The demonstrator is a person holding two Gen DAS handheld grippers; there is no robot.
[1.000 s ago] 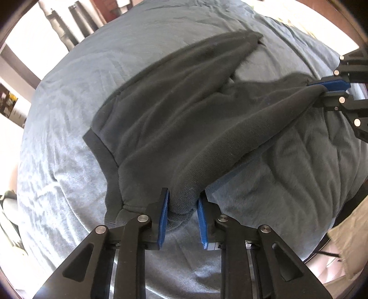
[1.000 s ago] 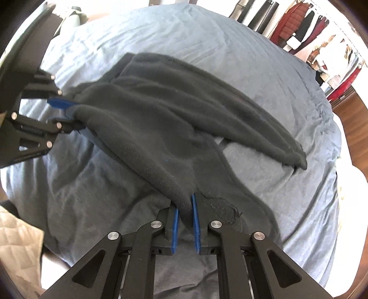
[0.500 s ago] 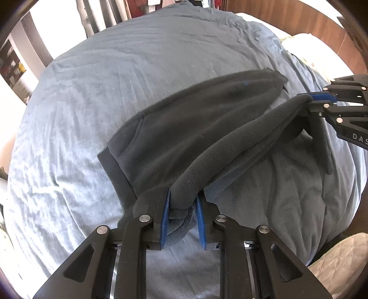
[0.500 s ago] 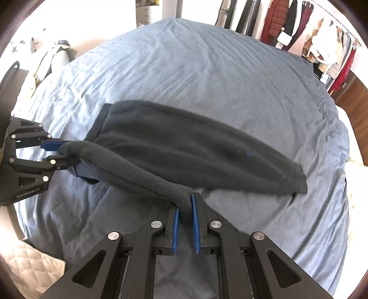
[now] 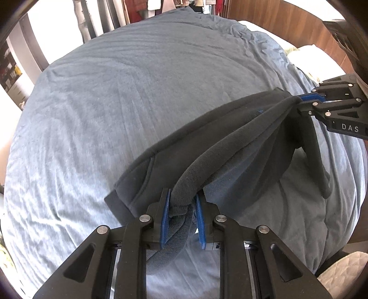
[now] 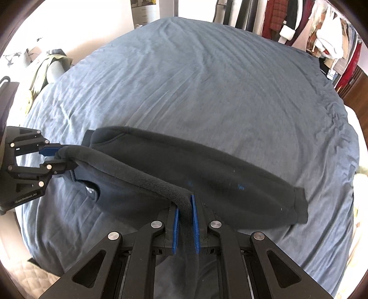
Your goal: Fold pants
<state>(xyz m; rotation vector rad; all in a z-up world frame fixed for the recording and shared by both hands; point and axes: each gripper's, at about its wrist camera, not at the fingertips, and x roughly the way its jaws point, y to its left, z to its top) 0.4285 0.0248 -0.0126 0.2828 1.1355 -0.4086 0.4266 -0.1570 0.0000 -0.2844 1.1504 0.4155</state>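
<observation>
Dark grey fleece pants [image 5: 207, 149] [image 6: 207, 170] hang in a long band above the blue bed cover [image 5: 138, 92] [image 6: 207, 80]. My left gripper [image 5: 181, 207] is shut on a bunched fold at the waistband end; it also shows at the left of the right wrist view, left gripper [image 6: 51, 155]. My right gripper [image 6: 185, 211] is shut on a thick rolled edge nearer the cuffed leg end [image 6: 299, 204], and appears as the right gripper [image 5: 308, 102] at the right of the left wrist view. The fabric between both grippers is stretched; one leg hangs down underneath.
Clothes hang on a rack [image 6: 310, 25] beyond the far side of the bed. A wooden headboard [image 5: 276, 16] and a white pillow [image 5: 312, 57] lie at one end. A quilted beige cloth [image 5: 345, 276] sits below the bed's near edge.
Both grippers have carried the pants sideways across the bed and lifted them a little. The spread-out legs have come together into one narrow folded band.
</observation>
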